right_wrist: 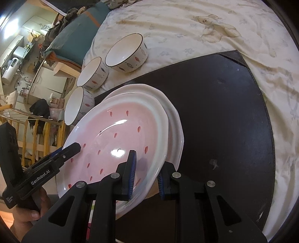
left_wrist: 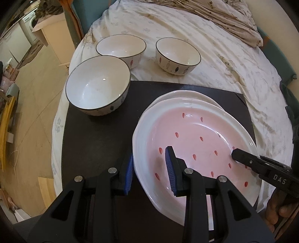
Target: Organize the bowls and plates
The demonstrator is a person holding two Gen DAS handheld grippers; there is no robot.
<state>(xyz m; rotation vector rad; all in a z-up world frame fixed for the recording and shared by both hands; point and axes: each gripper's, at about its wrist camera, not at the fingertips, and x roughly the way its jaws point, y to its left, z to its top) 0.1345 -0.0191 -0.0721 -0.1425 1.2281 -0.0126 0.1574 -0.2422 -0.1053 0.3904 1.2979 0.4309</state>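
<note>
A pink plate with red seed marks (left_wrist: 196, 142) lies on top of a white plate (left_wrist: 188, 94) on a dark mat (left_wrist: 97, 142). My left gripper (left_wrist: 150, 172) is open, its fingers straddling the pink plate's left rim. My right gripper (right_wrist: 147, 173) is open and straddles the same plate's right rim (right_wrist: 158, 130). The right gripper's finger (left_wrist: 241, 155) also shows in the left wrist view. Three white bowls with fish marks stand nearby: one on the mat (left_wrist: 97, 87), two on the bed sheet (left_wrist: 121, 48) (left_wrist: 177, 54).
The mat lies on a bed with a pale printed sheet (left_wrist: 233, 61). A crumpled blanket (left_wrist: 224, 16) lies at the far side. The bed's left edge drops to a tiled floor (left_wrist: 31, 104) with furniture.
</note>
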